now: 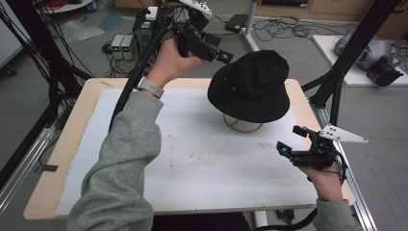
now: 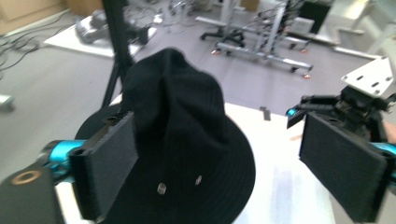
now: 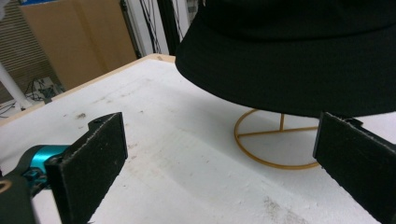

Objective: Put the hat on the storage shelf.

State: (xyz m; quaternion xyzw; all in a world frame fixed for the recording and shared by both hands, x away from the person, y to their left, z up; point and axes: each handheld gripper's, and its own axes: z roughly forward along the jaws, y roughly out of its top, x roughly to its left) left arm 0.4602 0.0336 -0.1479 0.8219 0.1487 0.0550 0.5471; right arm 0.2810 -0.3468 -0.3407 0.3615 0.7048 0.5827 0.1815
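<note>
In the high view, a black bucket hat sits on a gold wire stand toward the far right of the white-covered table. The left tool is raised just left of the hat's crown, close to it but apart, its jaws spread with nothing between them. The right tool hangs low near the table's right edge, on the near side of the hat, also spread and empty. In the left gripper view, the hat lies straight ahead and below between the two open pads, so the left tool looks the nearer one for a grip on the crown; the right tool shows farther off beyond the brim. In the right gripper view, the brim overhangs the stand's ring base just ahead of the wide-open pads, above their line, neither pad touching it.
</note>
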